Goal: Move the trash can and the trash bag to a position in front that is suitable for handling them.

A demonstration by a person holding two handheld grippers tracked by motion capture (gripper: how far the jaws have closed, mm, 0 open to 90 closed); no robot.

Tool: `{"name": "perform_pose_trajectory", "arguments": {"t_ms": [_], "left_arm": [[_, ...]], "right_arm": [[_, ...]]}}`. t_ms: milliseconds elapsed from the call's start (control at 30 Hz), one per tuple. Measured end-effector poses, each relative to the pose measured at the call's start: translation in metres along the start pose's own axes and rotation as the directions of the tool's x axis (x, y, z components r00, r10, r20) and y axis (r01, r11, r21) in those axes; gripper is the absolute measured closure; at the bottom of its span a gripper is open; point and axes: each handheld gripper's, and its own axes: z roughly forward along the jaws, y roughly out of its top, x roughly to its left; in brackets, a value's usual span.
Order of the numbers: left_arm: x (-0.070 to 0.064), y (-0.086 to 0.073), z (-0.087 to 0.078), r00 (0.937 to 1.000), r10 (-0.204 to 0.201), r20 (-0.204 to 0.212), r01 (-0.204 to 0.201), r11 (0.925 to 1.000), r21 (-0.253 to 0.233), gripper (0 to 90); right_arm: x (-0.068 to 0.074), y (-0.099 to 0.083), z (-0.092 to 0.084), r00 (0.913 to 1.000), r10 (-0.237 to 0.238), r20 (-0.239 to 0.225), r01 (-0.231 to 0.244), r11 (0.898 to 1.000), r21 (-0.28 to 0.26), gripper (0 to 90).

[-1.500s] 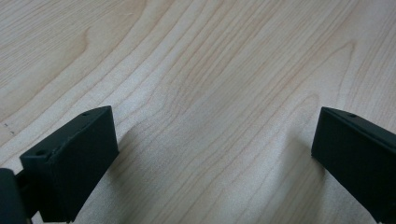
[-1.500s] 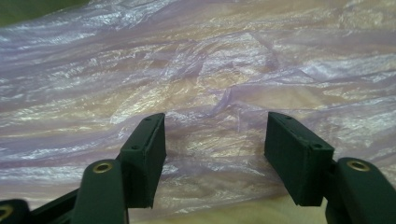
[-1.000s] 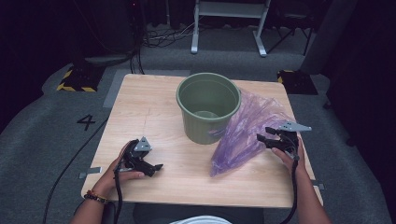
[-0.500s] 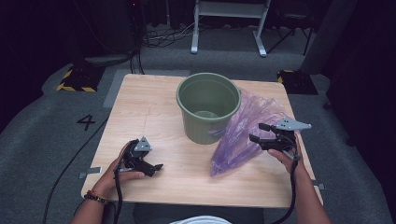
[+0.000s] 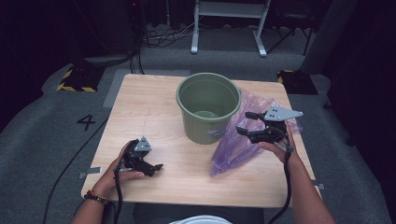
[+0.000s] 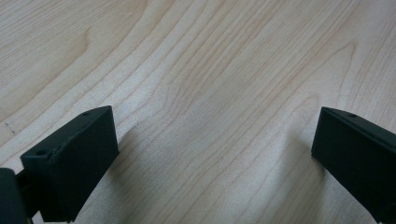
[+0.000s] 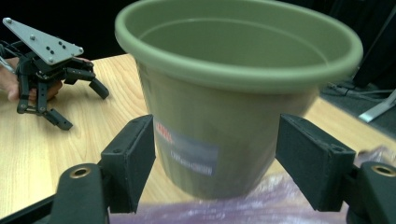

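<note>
— Green plastic bucket [image 5: 208, 107] at table [image 5: 140, 112] centre; looked light, stiff, best gripped at rim. Purple bag [image 5: 233, 149] beside: thin, slippery.

— Right gripper [image 5: 252, 124] above bag, gaping, empty. Left gripper [image 5: 152, 167] near table edge, likewise spread.

Bare table [image 5: 154, 116] left of bucket [image 5: 208, 108]; bag [image 5: 243, 140] right.

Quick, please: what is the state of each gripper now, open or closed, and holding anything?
Left gripper: open, empty, low over the table.
Right gripper: open, empty, above the purple bag, facing the green bucket.
</note>
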Motion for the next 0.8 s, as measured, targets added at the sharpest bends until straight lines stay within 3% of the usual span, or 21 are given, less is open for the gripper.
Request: {"name": "perform_pose_trajectory", "arguments": {"t_ms": [200,400,633,800], "left_arm": [[0.0,0.0,0.0,1.0,0.0,0.0,0.0,1.0,0.0,0.3],[0.0,0.0,0.0,1.0,0.0,0.0,0.0,1.0,0.0,0.3],[0.0,0.0,0.0,1.0,0.001,0.0,-0.001,1.0,0.0,0.3],[0.0,0.0,0.0,1.0,0.0,0.0,0.0,1.0,0.0,0.3]], "right_arm": [[0.008,0.022,0.005,0.9989,-0.036,-0.029,0.035,0.999,-0.041,27.9],[0.014,0.036,0.011,0.9966,-0.069,-0.045,0.067,0.997,-0.043,27.9],[0.02,0.049,0.032,0.9915,-0.107,-0.074,0.107,0.994,-0.01,29.0],[0.024,0.054,0.049,0.9859,-0.117,-0.12,0.121,0.992,0.025,30.5]]}}
